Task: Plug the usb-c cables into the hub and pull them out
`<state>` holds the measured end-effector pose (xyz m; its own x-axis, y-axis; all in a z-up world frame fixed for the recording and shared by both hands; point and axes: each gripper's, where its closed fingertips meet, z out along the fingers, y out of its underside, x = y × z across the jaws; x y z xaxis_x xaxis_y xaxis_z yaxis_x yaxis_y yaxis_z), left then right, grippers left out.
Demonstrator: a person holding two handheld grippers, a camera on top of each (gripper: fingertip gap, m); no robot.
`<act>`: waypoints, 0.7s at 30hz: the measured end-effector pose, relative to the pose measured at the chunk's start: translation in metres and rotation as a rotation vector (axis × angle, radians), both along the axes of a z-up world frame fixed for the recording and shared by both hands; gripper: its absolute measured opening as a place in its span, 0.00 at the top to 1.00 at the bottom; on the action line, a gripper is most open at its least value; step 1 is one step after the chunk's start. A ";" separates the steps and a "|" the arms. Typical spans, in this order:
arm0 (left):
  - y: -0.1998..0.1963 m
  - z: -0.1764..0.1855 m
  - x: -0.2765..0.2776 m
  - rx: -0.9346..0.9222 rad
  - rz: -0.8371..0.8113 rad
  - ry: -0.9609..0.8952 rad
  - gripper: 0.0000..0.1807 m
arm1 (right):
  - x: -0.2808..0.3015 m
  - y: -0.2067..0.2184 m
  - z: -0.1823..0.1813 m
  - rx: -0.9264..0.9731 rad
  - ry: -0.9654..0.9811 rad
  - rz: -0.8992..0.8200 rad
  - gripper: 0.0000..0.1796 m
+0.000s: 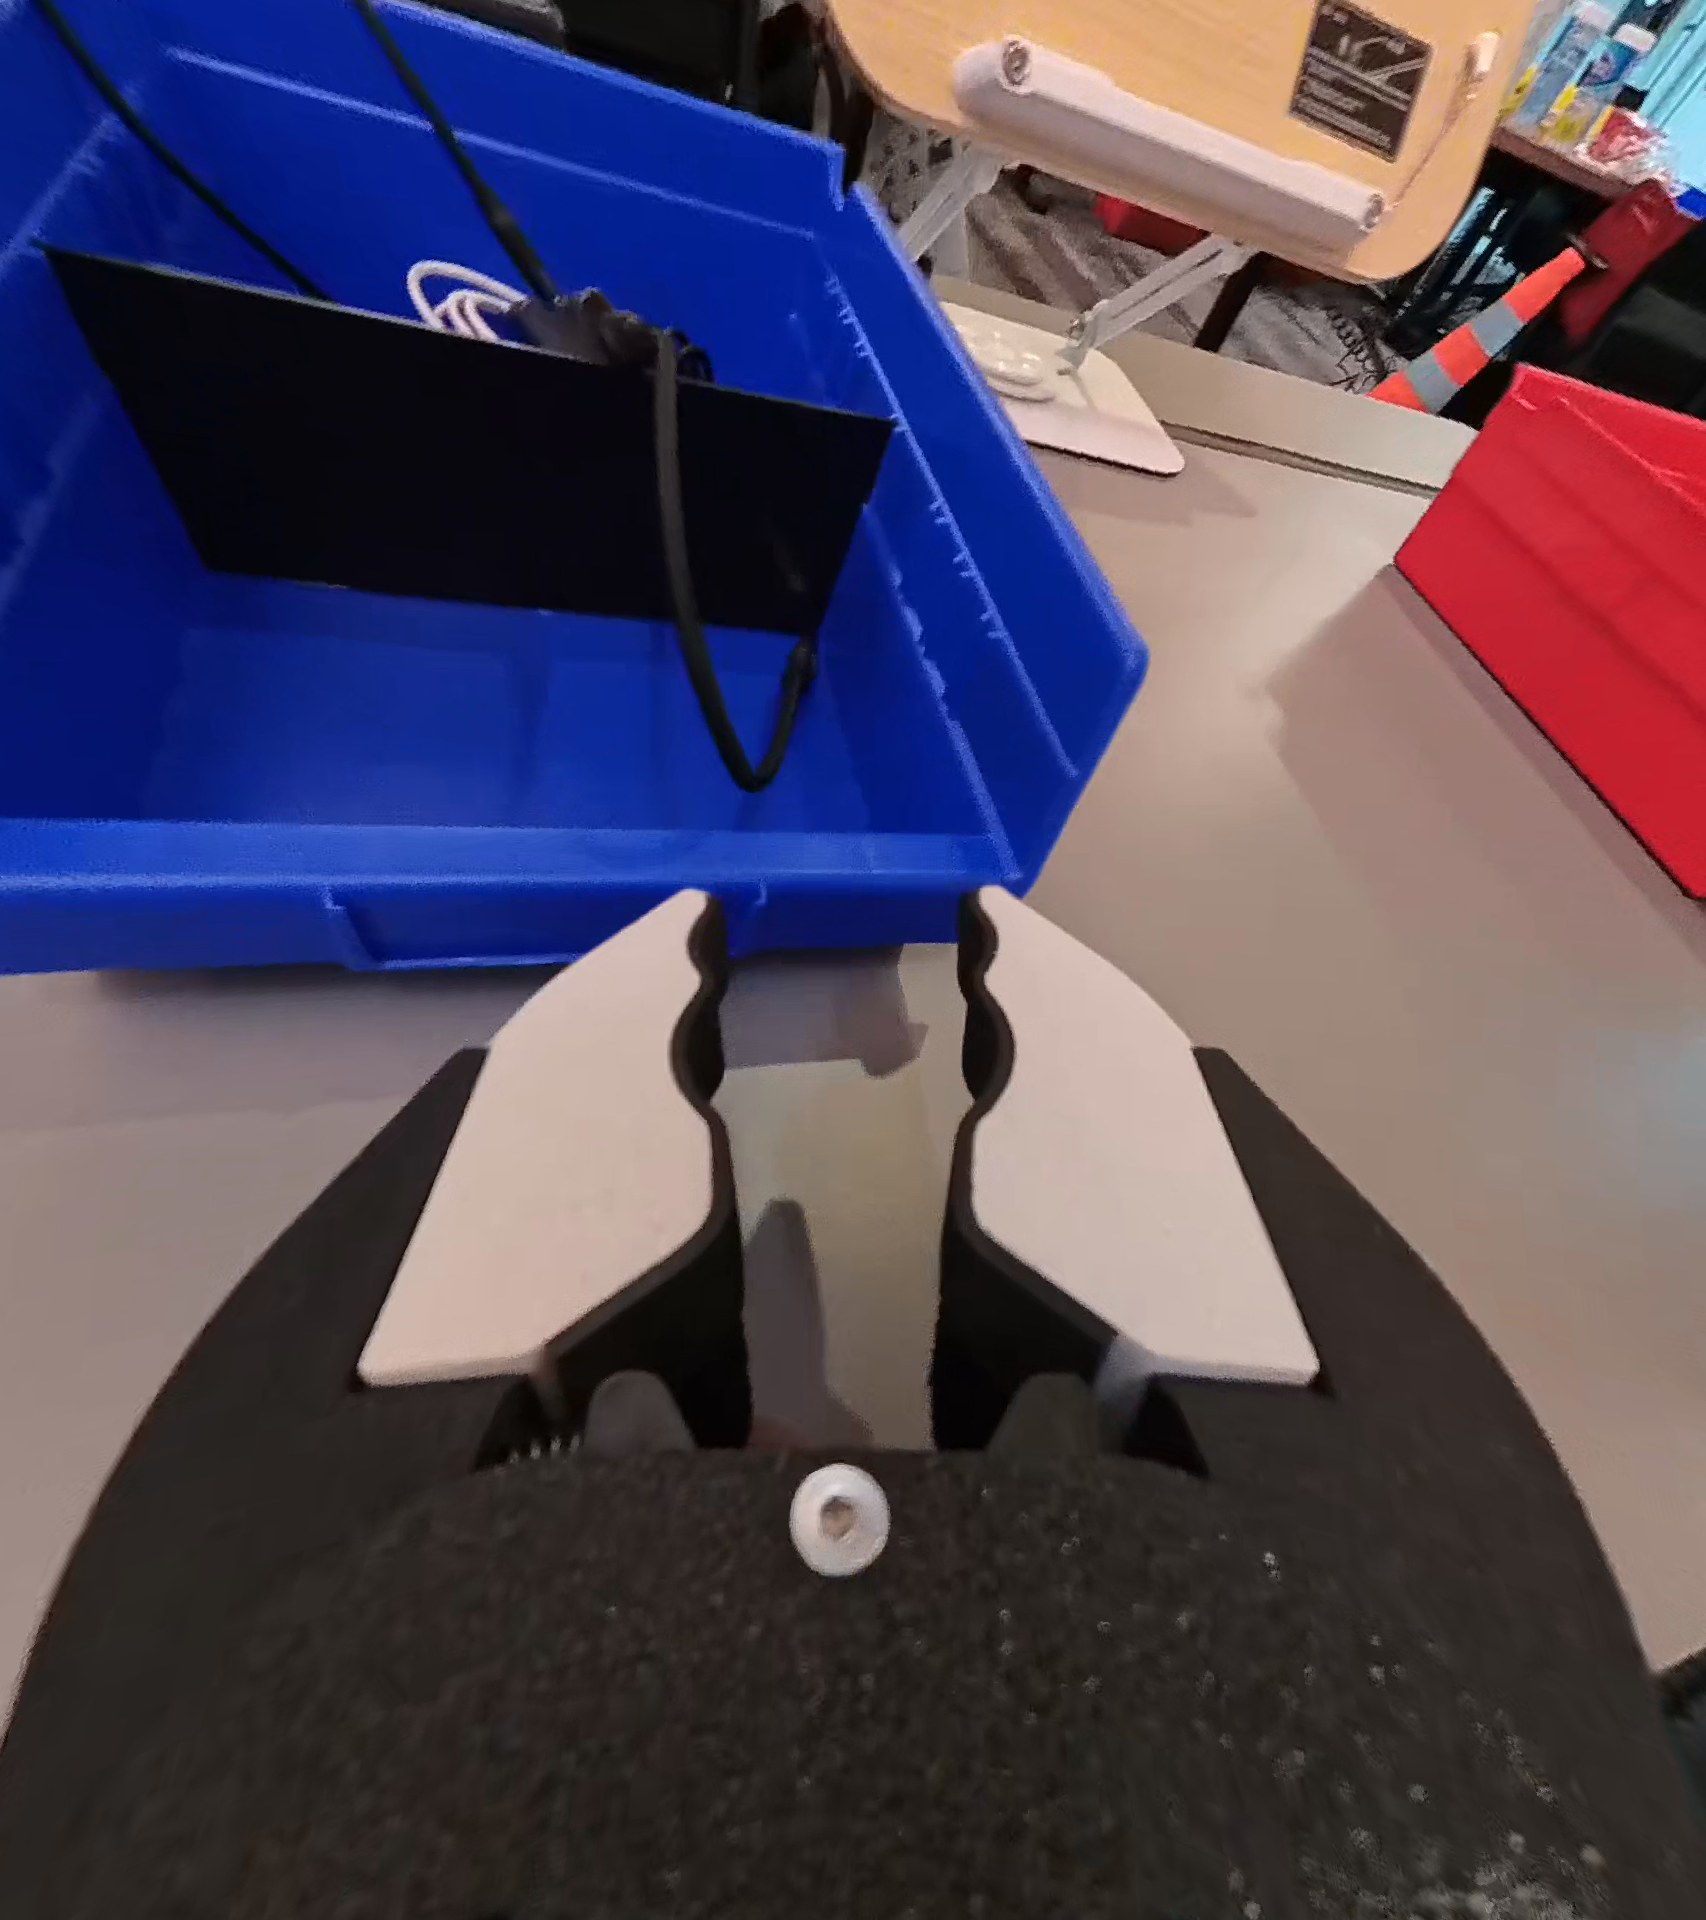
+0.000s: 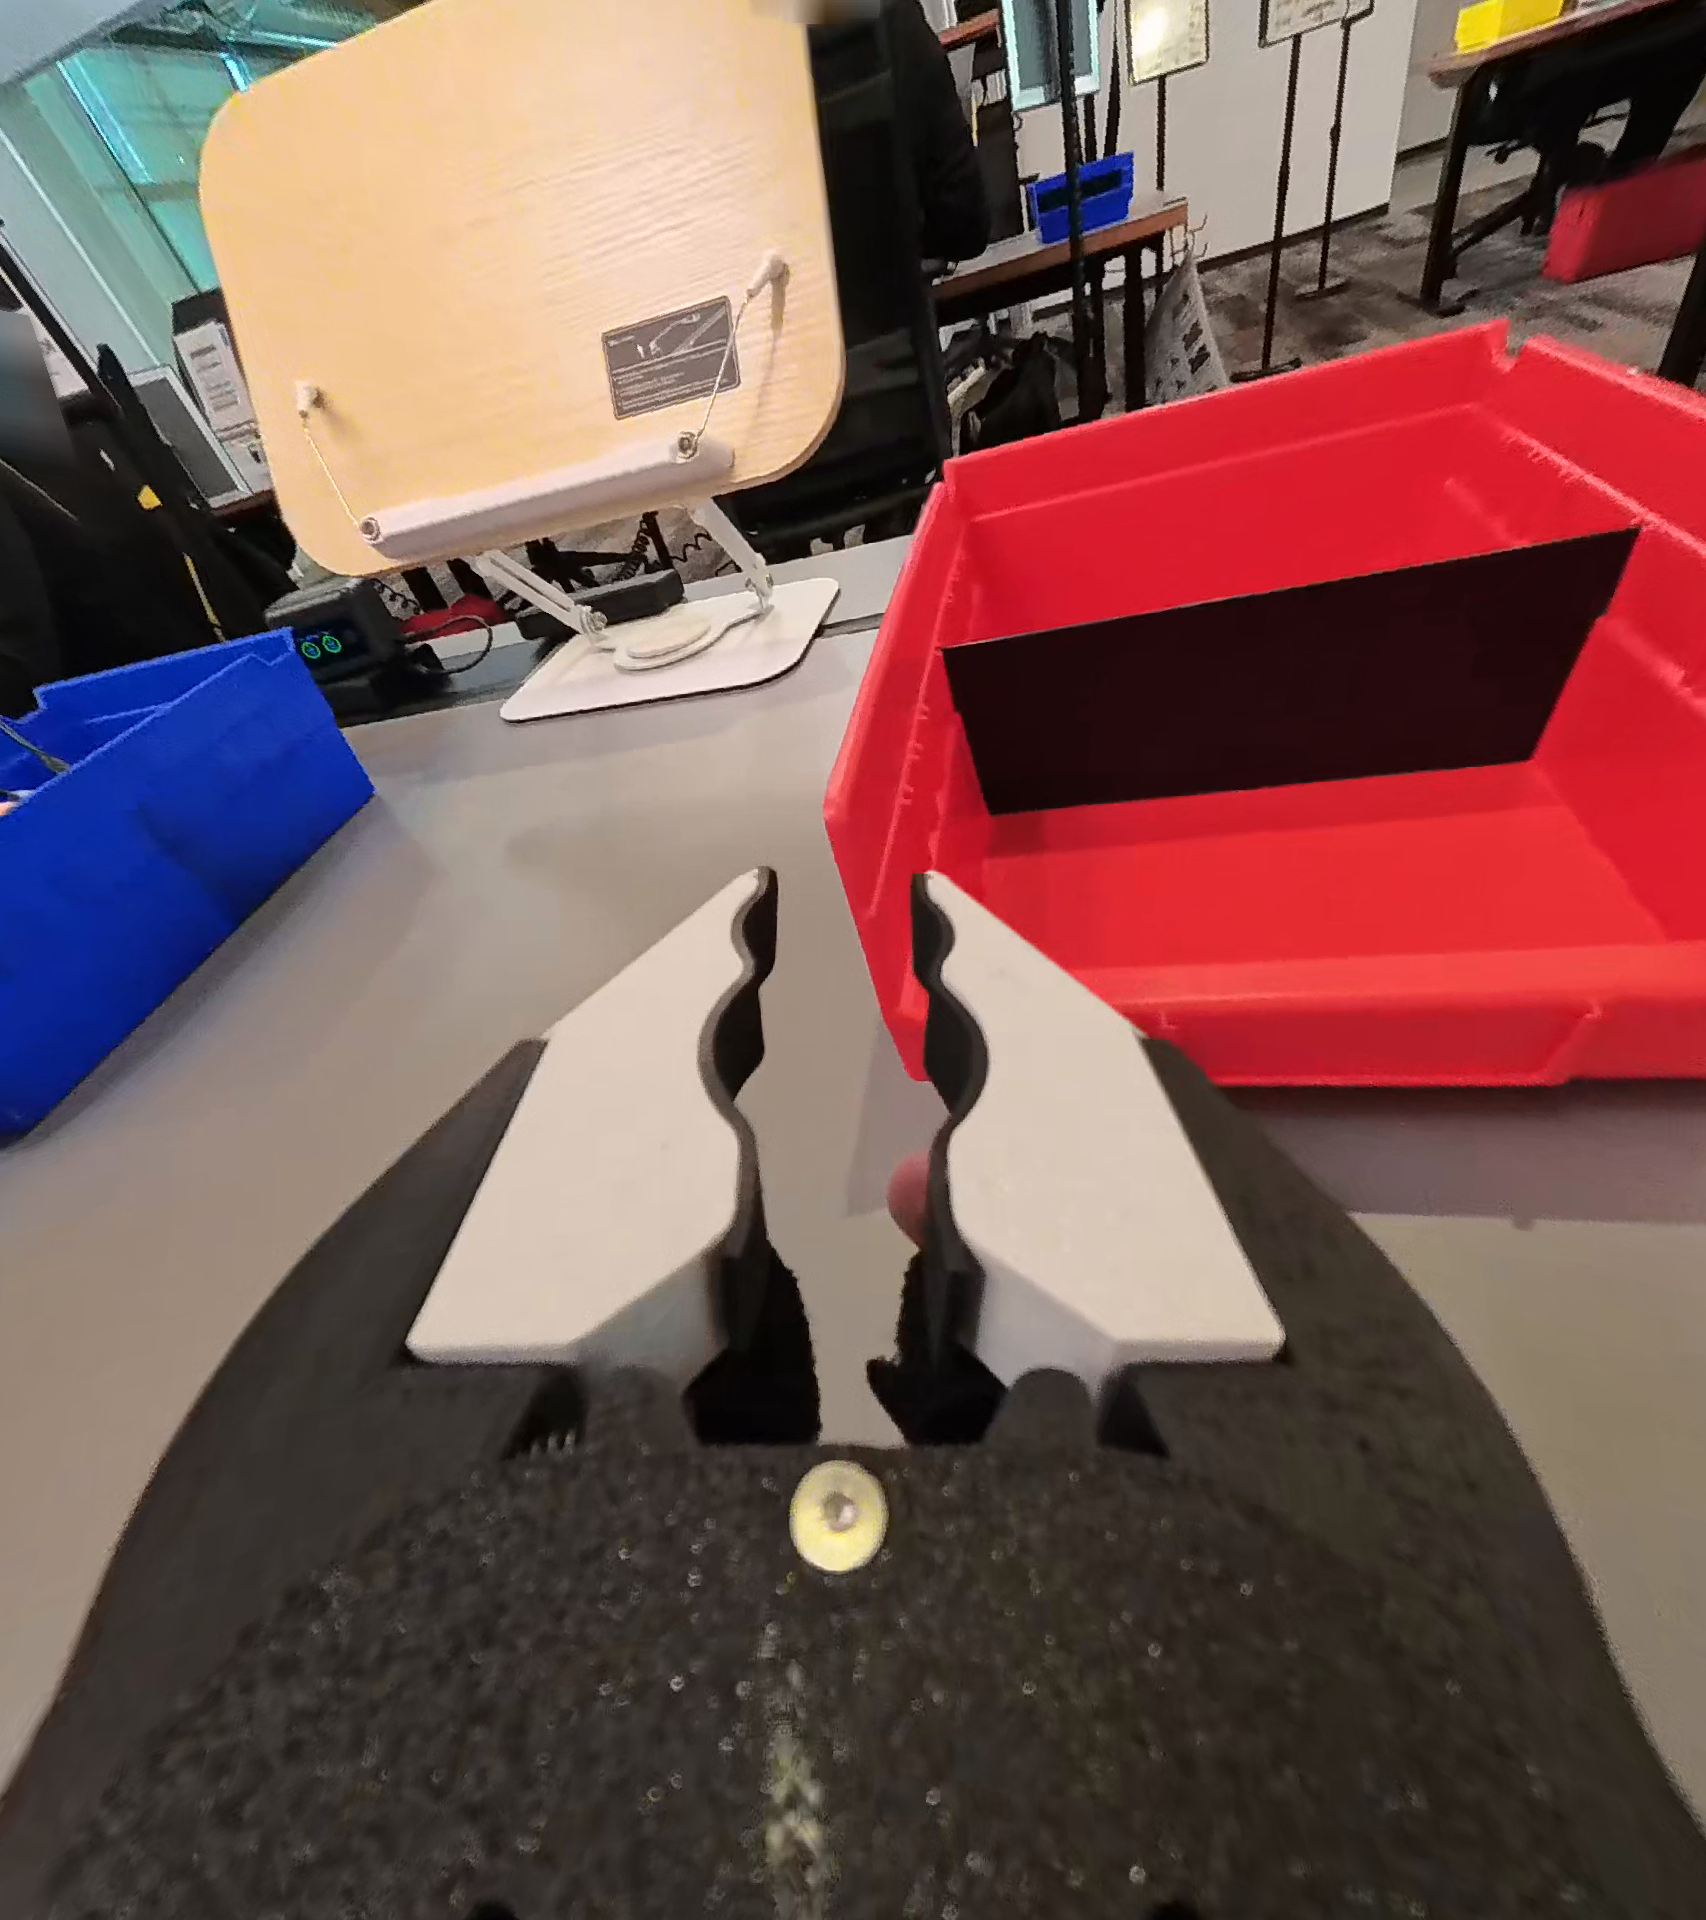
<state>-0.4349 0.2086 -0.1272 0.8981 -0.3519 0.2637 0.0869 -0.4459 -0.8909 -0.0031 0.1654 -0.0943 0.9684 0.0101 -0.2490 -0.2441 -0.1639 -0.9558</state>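
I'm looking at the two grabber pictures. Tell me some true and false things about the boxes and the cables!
1. The black cable hangs over the divider in the blue bin. True.
2. The left gripper is squeezing a cable. False: its jaws are apart with nothing between them.
3. The red bin is full of cables. False: the part in view holds only a black divider.
4. The right gripper is open and holds nothing. True.
5. Both bins sit on the grey table. True.
6. A white cable lies in the red bin. False: it is in the blue bin, behind the divider.
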 end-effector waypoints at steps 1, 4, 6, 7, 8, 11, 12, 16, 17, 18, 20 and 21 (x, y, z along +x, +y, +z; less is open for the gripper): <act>0.001 -0.002 -0.001 -0.016 0.006 -0.007 0.76 | 0.000 0.000 0.000 0.001 -0.018 -0.004 0.86; 0.000 -0.009 0.004 -0.064 -0.007 -0.013 0.76 | 0.001 -0.002 -0.001 -0.003 -0.041 -0.008 0.86; 0.002 -0.005 0.003 -0.064 0.019 -0.029 0.76 | 0.001 -0.003 -0.002 -0.009 -0.027 -0.003 0.86; 0.003 0.001 0.001 -0.057 0.040 -0.058 0.76 | 0.001 -0.003 -0.003 -0.017 -0.025 0.001 0.86; 0.005 0.010 0.000 -0.044 0.048 -0.092 0.76 | 0.001 -0.003 -0.005 -0.025 -0.029 0.002 0.86; 0.032 0.047 -0.013 -0.043 0.076 -0.113 0.74 | 0.002 -0.003 -0.006 -0.030 -0.054 -0.003 0.86; 0.045 0.058 -0.019 -0.067 0.095 -0.107 0.78 | 0.003 -0.003 -0.006 -0.029 -0.058 -0.002 0.86; 0.110 0.074 -0.023 -0.220 0.080 -0.051 0.79 | 0.004 -0.003 -0.007 -0.034 -0.036 -0.003 0.86; 0.127 0.073 -0.021 -0.260 0.068 -0.030 0.77 | 0.005 -0.003 -0.008 -0.037 -0.029 -0.005 0.86; 0.144 0.069 -0.021 -0.308 0.066 0.005 0.77 | 0.005 -0.004 -0.008 -0.038 -0.022 -0.007 0.86; 0.173 0.054 -0.026 -0.426 0.091 0.081 0.77 | 0.003 -0.004 -0.008 -0.041 -0.012 0.004 0.86; 0.182 0.045 -0.026 -0.496 0.101 0.094 0.77 | 0.002 -0.004 -0.009 -0.043 -0.012 0.007 0.86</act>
<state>-0.4612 0.3908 -0.0826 0.9491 -0.1150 0.2931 0.0811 -0.8102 -0.5805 -0.0014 0.1613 -0.1031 0.9713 0.0065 -0.2377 -0.2313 -0.2069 -0.9506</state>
